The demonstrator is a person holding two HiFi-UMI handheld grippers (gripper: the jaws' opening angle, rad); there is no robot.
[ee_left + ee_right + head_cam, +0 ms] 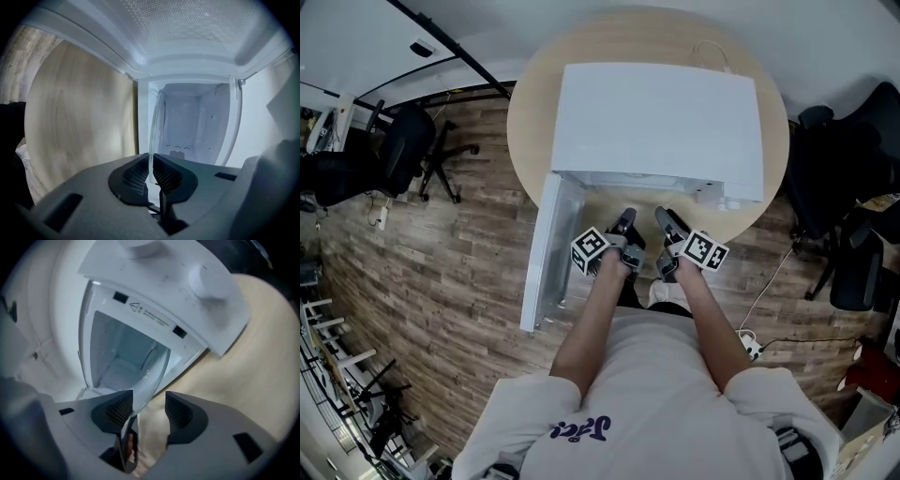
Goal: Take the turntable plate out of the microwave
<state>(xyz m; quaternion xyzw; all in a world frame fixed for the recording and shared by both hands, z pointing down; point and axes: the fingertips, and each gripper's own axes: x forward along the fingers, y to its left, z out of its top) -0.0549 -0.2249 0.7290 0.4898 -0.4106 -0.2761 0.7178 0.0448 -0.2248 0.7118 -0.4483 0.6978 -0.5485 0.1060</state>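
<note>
The left tongs (151,171) are clenched on the rim of the glass plate (156,126), held at the open microwave (656,122). The right tongs (149,409) gape around its edge, gripping nothing. Best to close them before drawing clear — one-sided glass tips easily.

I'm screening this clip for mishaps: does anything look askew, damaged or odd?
Nothing spilled or broken. One oddity: the glass turntable plate, in front of the open microwave, is clamped by the left gripper alone; the right gripper has its jaws apart around the rim.
</note>
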